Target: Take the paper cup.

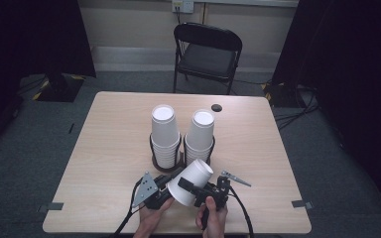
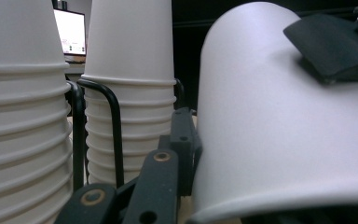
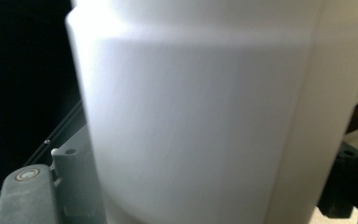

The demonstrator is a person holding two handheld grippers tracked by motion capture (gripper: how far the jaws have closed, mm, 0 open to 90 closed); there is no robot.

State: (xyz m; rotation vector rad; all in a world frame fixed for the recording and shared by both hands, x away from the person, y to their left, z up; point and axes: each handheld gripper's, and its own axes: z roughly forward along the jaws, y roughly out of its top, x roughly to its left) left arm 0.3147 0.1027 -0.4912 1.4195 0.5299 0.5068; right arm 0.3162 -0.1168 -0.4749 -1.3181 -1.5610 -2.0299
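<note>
Paper cup (image 1: pixel 191 181) tilted, grasped by both grippers' fingers, two cup stacks (image 1: pixel 164 134) in holders just behind.

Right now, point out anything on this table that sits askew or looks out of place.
One white paper cup lies tilted on its side between the two grippers at the near edge, base toward the stacks. The left stack and right stack stand upright, base up, in their black holders. Nothing spilled or damaged.

Even light, blurred close-up views
</note>
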